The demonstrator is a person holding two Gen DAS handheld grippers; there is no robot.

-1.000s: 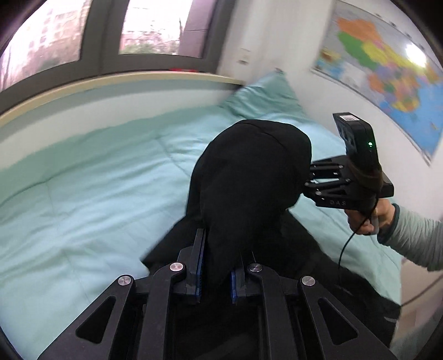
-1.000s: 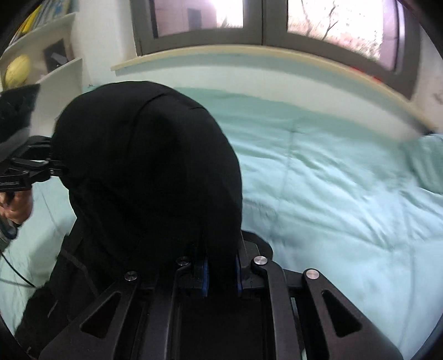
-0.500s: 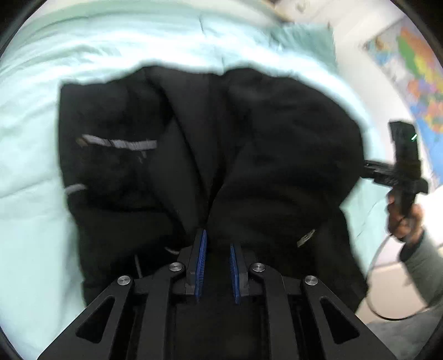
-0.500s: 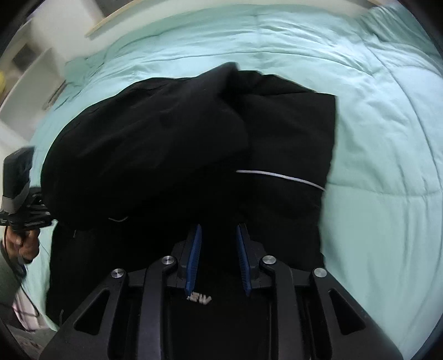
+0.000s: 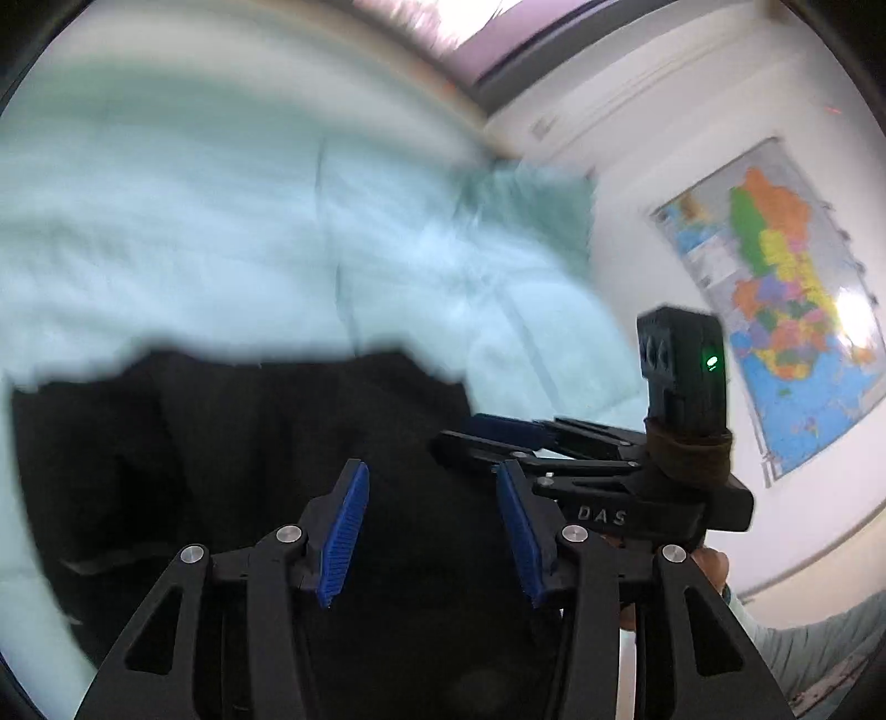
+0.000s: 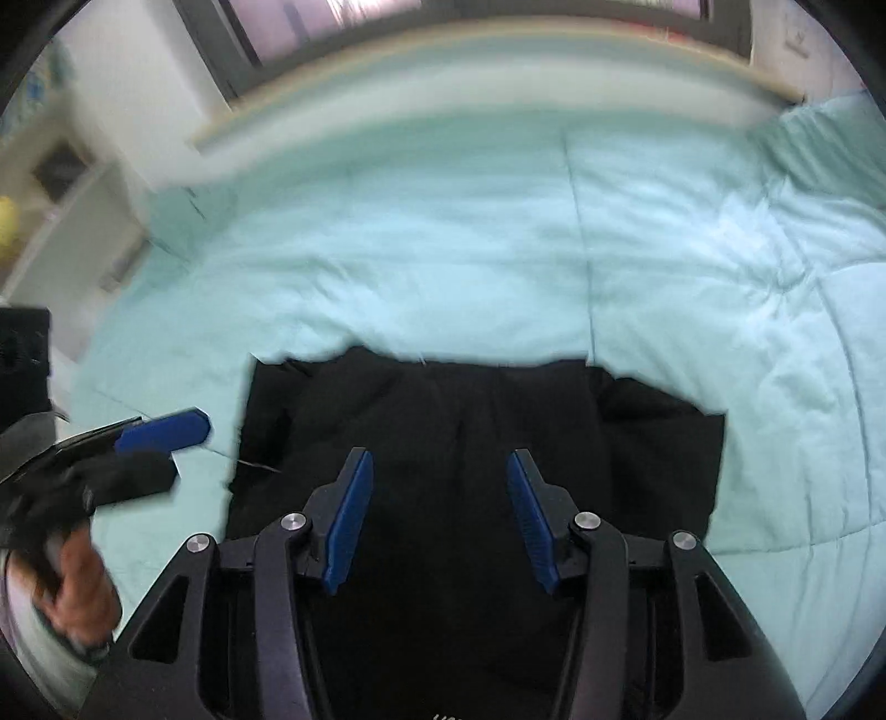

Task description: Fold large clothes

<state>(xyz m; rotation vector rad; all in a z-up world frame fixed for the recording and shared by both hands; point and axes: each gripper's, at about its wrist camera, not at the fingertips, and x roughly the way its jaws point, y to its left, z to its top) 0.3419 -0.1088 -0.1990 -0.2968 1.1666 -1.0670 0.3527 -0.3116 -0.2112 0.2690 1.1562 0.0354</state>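
A black garment (image 6: 470, 421) lies folded on the pale green duvet (image 6: 498, 249), its far edge straight across the bed. My right gripper (image 6: 440, 515) hovers over its near part; the jaws are opening and the blue pads stand apart with no cloth pressed between them. My left gripper (image 5: 431, 526) is over the same black garment (image 5: 249, 443), its jaws also opening, with only the cloth below showing in the gap. Each gripper appears in the other's view: the right gripper (image 5: 487, 437) at the right, the left gripper (image 6: 160, 448) at the left edge.
The duvet (image 5: 194, 249) stretches far beyond the garment to a window sill (image 6: 498, 50). A green pillow (image 5: 526, 205) lies by the wall with a world map (image 5: 775, 288). White shelves (image 6: 61, 183) stand at the left. A person's hand (image 6: 83, 598) holds the left gripper.
A second ago both grippers were shut on the lifted garment. They swung it down onto the bed, and now both have opened and let it go.
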